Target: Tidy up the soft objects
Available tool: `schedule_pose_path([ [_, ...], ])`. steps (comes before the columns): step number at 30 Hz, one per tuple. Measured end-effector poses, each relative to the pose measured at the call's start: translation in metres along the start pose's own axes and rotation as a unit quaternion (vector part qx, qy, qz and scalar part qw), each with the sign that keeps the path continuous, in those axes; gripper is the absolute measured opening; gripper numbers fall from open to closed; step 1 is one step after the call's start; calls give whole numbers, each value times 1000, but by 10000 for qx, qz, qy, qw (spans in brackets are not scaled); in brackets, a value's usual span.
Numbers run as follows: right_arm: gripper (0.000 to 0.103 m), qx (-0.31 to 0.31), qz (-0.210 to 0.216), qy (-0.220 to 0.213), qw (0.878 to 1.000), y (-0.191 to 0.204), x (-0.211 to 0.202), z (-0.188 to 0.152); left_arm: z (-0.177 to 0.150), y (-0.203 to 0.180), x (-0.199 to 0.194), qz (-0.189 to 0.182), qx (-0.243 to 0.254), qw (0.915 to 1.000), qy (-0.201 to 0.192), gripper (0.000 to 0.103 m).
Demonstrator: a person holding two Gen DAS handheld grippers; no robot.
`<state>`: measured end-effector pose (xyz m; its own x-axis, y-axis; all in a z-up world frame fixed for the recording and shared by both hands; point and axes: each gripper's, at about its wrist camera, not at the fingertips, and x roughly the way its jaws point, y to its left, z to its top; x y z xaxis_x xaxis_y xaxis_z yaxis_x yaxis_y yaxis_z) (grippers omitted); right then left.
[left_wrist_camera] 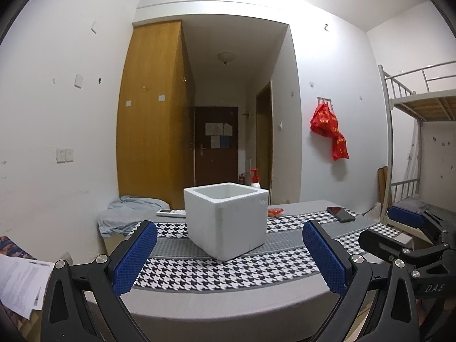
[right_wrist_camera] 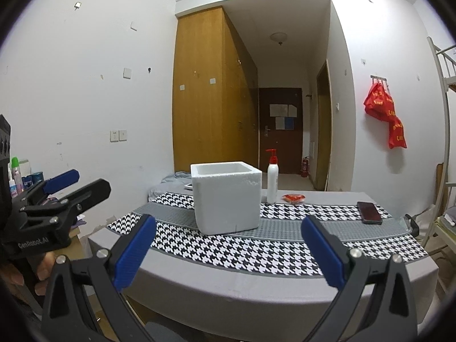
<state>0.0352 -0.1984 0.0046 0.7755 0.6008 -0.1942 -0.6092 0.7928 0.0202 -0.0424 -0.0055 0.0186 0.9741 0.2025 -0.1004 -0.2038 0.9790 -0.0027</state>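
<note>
A white foam box [left_wrist_camera: 226, 221] stands open-topped on the houndstooth cloth of the table [left_wrist_camera: 228, 305]; it also shows in the right wrist view [right_wrist_camera: 226, 199]. A small red soft packet [left_wrist_camera: 275, 212] lies behind the box, also visible in the right wrist view [right_wrist_camera: 293, 198]. My left gripper [left_wrist_camera: 228, 253] is open and empty, short of the box at the table's near edge. My right gripper [right_wrist_camera: 228, 248] is open and empty, also short of the box. Each gripper shows in the other's view, the right one [left_wrist_camera: 399, 228] and the left one [right_wrist_camera: 77, 183].
A white pump bottle with red top [right_wrist_camera: 272, 179] stands right of the box. A dark phone [right_wrist_camera: 369, 212] lies on the cloth at right. A blue-grey cloth [left_wrist_camera: 125, 213] lies heaped beyond the table's far left. A bunk bed [left_wrist_camera: 421, 105] stands at right.
</note>
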Motion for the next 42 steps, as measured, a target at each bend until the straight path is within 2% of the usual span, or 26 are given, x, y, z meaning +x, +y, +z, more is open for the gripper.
schedule_pose_path([
  [10,103,-81,21,153,9998,9,-2,-15,-12,-1,-5,-139,-10,9999,12,102],
  [23,103,-53,-9,243,9997,9,-1,-17,-16,-4,1,-180,-2,9997,190,102],
  [42,103,-16,-23,234,9997,7,0,-16,-16,-2,-3,-208,-7,9997,154,102],
])
